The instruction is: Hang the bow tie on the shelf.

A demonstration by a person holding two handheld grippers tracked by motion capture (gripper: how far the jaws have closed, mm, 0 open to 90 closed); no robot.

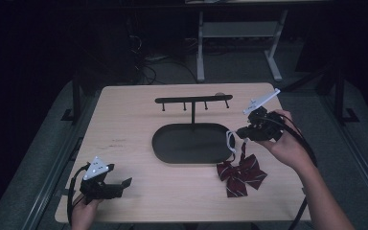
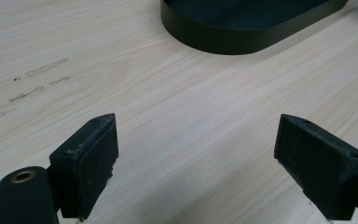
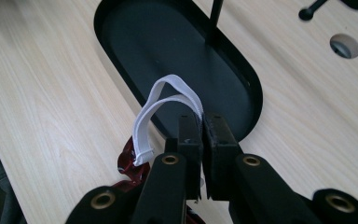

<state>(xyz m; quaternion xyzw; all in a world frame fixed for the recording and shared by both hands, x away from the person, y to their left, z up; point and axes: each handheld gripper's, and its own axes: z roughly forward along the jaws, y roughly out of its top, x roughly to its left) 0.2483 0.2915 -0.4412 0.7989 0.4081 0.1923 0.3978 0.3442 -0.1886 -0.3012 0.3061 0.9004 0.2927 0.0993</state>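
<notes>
Light wooden table bearing a black oval tray at centre, from which a post rises to a hooked crossbar. Right gripper, at 3 o'clock of the tray, jaws pressed together on the white elastic strap of a dark red striped bow tie, which lies on the table at 5 o'clock of the tray. Left gripper, at 8 o'clock, jaws spread wide apart over bare wood, holding nothing.
</notes>
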